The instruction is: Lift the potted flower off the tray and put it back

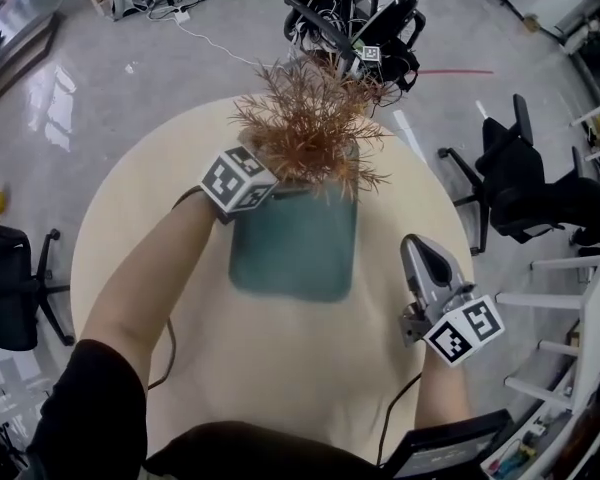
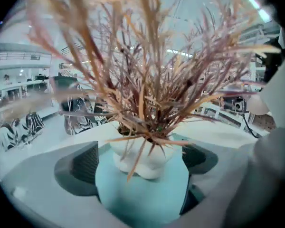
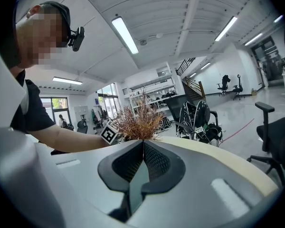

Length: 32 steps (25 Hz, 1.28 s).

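A potted flower (image 1: 310,128) with dry brown stalks stands at the far end of a teal tray (image 1: 295,258) on the round beige table (image 1: 130,228). My left gripper (image 1: 258,184) reaches in from the left at the pot's level. In the left gripper view its jaws stand wide apart on either side of the white pot (image 2: 142,158), with a gap on each side, and the pot rests on the tray (image 2: 137,198). My right gripper (image 1: 417,245) hovers over the table right of the tray, shut on nothing. From there the flower (image 3: 140,122) shows far off.
Black office chairs (image 1: 520,183) stand off the table's right side, and another chair (image 1: 10,298) at the left. A black cart with cables (image 1: 350,18) is just beyond the table's far edge. A white rack (image 1: 580,318) stands at the right.
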{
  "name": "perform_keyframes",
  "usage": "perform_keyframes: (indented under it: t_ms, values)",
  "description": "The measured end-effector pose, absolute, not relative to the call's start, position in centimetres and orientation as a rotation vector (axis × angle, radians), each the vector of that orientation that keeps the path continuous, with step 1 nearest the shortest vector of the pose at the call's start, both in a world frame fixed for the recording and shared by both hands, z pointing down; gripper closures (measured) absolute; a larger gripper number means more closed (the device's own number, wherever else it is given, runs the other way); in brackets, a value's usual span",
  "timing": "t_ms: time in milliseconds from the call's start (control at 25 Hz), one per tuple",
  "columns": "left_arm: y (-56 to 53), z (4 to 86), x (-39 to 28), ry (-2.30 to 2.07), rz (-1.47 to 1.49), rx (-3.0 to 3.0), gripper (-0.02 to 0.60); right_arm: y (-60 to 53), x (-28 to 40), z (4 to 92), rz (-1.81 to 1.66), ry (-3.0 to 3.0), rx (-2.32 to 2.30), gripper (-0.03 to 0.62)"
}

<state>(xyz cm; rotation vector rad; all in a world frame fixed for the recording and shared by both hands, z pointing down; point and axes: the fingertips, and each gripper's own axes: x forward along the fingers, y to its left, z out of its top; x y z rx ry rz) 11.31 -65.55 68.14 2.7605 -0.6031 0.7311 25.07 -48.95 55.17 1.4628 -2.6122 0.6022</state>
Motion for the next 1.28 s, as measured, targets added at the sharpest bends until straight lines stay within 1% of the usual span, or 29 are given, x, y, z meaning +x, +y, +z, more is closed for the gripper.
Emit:
perform_keyframes:
  t_ms: [160, 440, 520, 680, 760, 920, 1040, 1280]
  values:
    - [-64.0, 67.5, 8.4, -0.638, 0.702, 2.710, 0.055, -48.3, 25.0, 54.0, 0.589, -2.603, 1.477, 0.579]
    - [-61.3, 63.9, 1.0, -0.800, 0.665, 2.649, 0.066, -46.2, 24.6, 50.9, 0.555, -2.569, 1.496, 0.579]
    - [-60.1, 61.9, -1.1, -0.854, 0.601, 2.629, 0.115, -45.5, 24.6, 49.6, 0.546, -2.562, 1.505, 0.579]
    - [-57.5, 56.0, -4.4, -0.939, 0.365, 2.602, 0.269, -43.6, 24.4, 47.0, 0.527, -2.550, 1.530, 0.579]
    - [-56.2, 52.8, -5.3, -0.960, 0.272, 2.606, 0.337, -42.8, 24.3, 45.6, 0.517, -2.550, 1.549, 0.579]
    - [-53.5, 46.6, -6.8, -1.023, 0.144, 2.638, 0.460, -41.1, 23.6, 42.3, 0.492, -2.557, 1.573, 0.579]
    - [-51.0, 42.5, -8.2, -1.101, 0.065, 2.657, 0.582, -39.5, 22.7, 40.0, 0.455, -2.560, 1.580, 0.579]
    - [-44.5, 35.1, -11.5, -1.109, -0.060, 2.661, 0.586, -35.6, 20.2, 35.0, 0.381, -2.578, 1.591, 0.580]
